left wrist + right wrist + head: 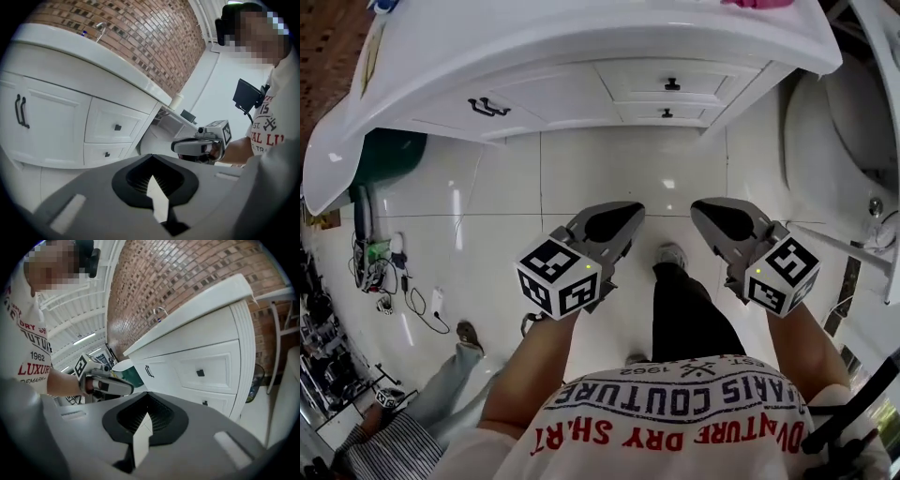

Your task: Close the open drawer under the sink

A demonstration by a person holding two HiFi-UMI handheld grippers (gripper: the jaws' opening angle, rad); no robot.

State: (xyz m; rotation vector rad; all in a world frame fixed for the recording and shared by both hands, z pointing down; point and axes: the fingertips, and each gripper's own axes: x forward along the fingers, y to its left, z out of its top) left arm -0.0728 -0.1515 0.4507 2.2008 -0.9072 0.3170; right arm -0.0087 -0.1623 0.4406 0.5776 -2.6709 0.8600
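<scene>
The white vanity (581, 37) under the sink has two small drawers at its right end. The upper drawer (672, 80) and the lower drawer (667, 113) both look flush with the cabinet front. They also show as the upper drawer (117, 125) and lower drawer (107, 153), and as the upper drawer (200, 372) and lower drawer (205, 403). My left gripper (623, 217) and right gripper (711, 214) hang side by side over the floor, well short of the cabinet. Both are shut and hold nothing. The left gripper (151, 157) and right gripper (147, 394) point at the vanity.
A double cabinet door with black handles (487, 107) sits left of the drawers. A green bin (389, 159) stands at the vanity's left end and a white fixture (834, 141) at the right. Cables (394, 272) lie on the tiled floor. Another person's leg (450, 375) is at lower left.
</scene>
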